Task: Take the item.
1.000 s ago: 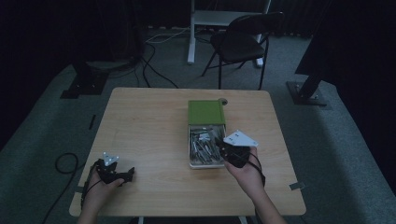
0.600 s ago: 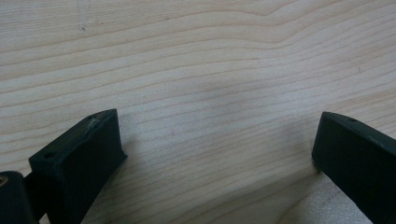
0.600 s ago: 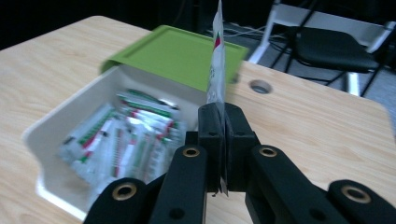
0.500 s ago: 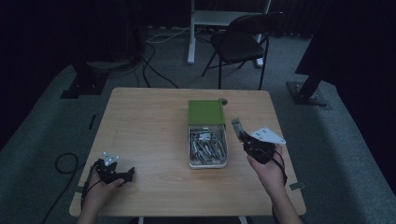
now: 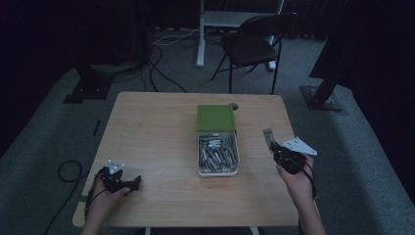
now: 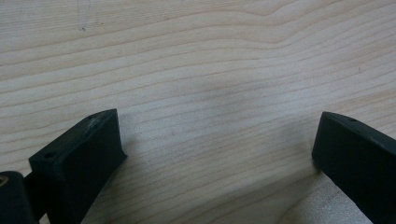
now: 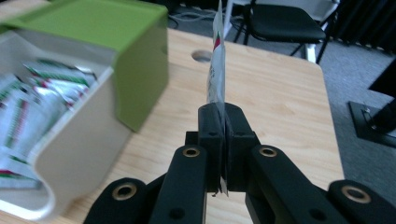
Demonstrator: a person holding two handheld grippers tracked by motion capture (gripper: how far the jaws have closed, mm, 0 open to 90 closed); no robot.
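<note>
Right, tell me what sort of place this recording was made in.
Probably a lab or studio set up for recording, not a home: a bare light wooden table stands alone on grey carpet, dark curtains close off the back, and loose black cables trail past a black folding chair.

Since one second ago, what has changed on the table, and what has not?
The right gripper, shut on a sachet, has carried it from over the box out to the right, over the table. The left gripper, open, and the box stayed in place.
</note>
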